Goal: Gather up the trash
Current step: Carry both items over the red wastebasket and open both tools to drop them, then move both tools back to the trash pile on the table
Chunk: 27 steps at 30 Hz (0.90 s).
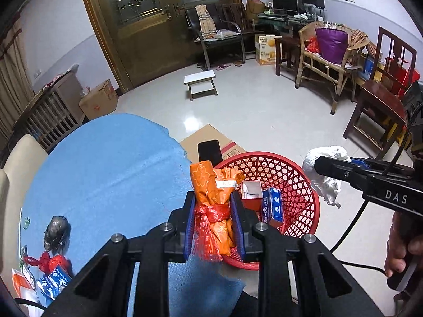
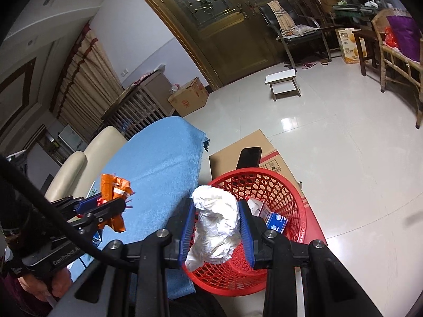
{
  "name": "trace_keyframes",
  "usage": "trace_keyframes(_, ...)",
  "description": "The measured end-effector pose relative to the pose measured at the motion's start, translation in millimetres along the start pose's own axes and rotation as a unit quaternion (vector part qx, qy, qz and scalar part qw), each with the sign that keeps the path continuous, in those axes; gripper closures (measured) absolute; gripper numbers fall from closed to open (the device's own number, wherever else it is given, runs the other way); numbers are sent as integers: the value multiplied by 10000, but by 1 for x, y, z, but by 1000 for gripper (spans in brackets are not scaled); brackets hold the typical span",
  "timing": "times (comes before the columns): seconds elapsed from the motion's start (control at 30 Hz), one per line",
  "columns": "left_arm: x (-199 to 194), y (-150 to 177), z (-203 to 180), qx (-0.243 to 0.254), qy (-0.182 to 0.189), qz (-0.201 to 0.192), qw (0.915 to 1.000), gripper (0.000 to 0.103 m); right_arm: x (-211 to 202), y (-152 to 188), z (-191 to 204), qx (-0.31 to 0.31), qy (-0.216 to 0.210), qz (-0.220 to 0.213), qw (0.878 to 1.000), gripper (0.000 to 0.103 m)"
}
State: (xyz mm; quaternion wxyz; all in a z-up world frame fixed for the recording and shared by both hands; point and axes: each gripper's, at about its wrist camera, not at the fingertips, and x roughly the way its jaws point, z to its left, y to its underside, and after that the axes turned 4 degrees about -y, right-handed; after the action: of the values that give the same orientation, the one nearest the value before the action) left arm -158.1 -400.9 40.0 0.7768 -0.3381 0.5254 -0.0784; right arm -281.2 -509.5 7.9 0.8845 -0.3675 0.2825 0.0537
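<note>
Left tongs (image 1: 213, 219) clamp the orange wrapper bundle (image 1: 211, 192), right tongs (image 2: 215, 228) clamp crumpled white paper (image 2: 215, 227), both held by the red basket (image 1: 296, 185) (presumably for dropping in).

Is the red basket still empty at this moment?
No, the red basket already holds a small white-and-red box and a blue box, seen in the left wrist view.

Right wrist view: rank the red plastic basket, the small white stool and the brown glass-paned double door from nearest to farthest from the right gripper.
1. Red plastic basket, just below and ahead of the right gripper.
2. Small white stool, mid-floor.
3. Brown glass-paned double door, at the far wall.
</note>
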Motion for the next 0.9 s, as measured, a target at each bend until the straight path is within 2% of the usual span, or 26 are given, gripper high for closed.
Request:
trace_keyframes(0.3,19,-2,-4,-80,188,142,9997,74,10,-5,-9,235,-121,-72,9996,66)
trace_keyframes(0.47,29,-1,-1,-226,361,182,9989,73,24,-5,-16,409,-99,46,9991,66)
trace_keyframes(0.5,31,-1,0,-245,382,191,9988,69,27,-5,-17,436,-93,72,9990,66)
trace_keyframes(0.53,32,-1,1,-264,404,194,9986,58,31,-6,-18,449,-94,111,9989,66)
trace_keyframes(0.57,33,-1,2,-278,411,168,9986,53,34,-7,-19,451,-78,141,9989,65)
trace_keyframes(0.63,31,0,3,-292,406,57,9987,40,41,-8,-20,536,3,220,9983,59)
trace_keyframes(0.67,31,1,4,-297,413,32,9987,40,43,-8,-22,621,-3,270,9977,44)
trace_keyframes(0.7,30,1,5,-307,431,19,9986,40,45,-9,-24,707,-46,287,9971,41)
trace_keyframes(0.9,23,9,23,-431,278,44,9987,40,39,-11,-17,603,-3,160,9981,42)
